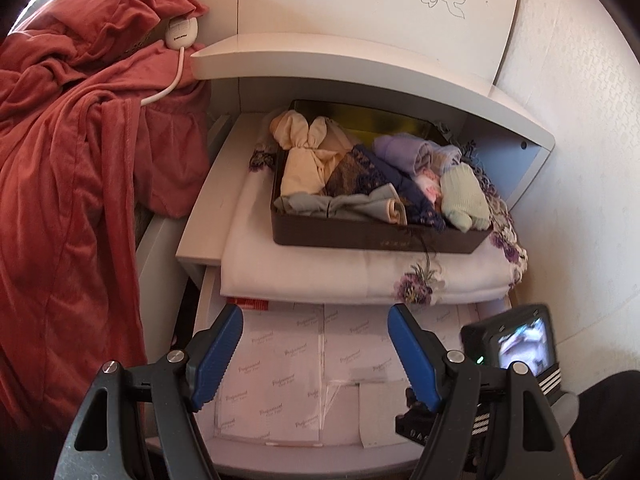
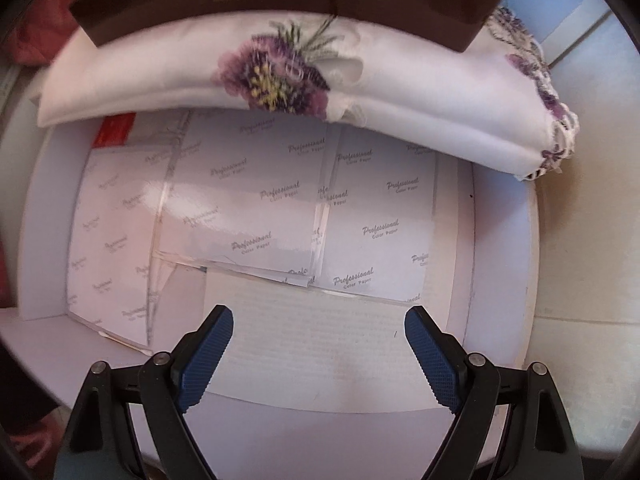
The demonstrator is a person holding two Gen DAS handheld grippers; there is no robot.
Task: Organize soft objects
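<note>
White bedside cabinet (image 1: 372,68) by white wall, red blanket (image 1: 68,152) on the left. Dark tray (image 1: 380,240) of soft clothes (image 1: 360,172) sits on folded floral cloth (image 2: 400,92) above paper-lined drawer (image 2: 248,192). Left gripper (image 1: 316,316) and right gripper (image 2: 319,320) both spread, empty.

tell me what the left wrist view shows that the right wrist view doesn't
Only the left wrist view shows the red blanket, the white shelf, and the rolled socks inside the dark box. Only the right wrist view shows the right gripper, open over the drawer. Both share the box front, the folded flowered cloth under it, and the printed paper lining the drawer.
</note>
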